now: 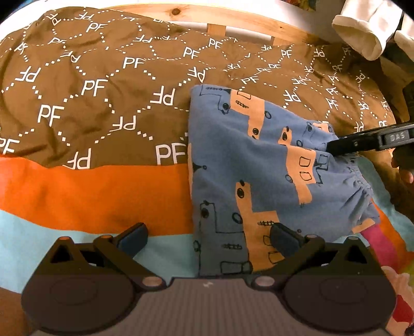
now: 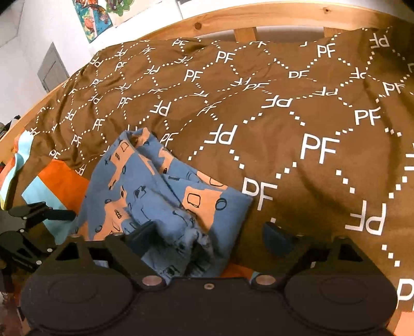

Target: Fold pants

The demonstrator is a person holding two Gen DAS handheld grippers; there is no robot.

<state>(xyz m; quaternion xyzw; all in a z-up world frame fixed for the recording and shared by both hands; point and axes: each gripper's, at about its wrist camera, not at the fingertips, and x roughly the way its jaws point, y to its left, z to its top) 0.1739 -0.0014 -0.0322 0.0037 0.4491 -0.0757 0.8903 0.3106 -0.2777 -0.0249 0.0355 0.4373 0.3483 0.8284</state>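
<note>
The pants are blue with orange blocks and dark drawings. They lie folded into a compact stack on the bed, and also show in the right wrist view. My left gripper is open, with the pants' near-left corner between its fingers and its right finger over the cloth. My right gripper is open over the gathered waistband end. In the left wrist view it reaches in from the right and rests on the waistband.
A brown bedspread with white "PF" letters covers the bed, over an orange and light blue sheet. A wooden bed frame runs along the far side. White cloth hangs at the far right.
</note>
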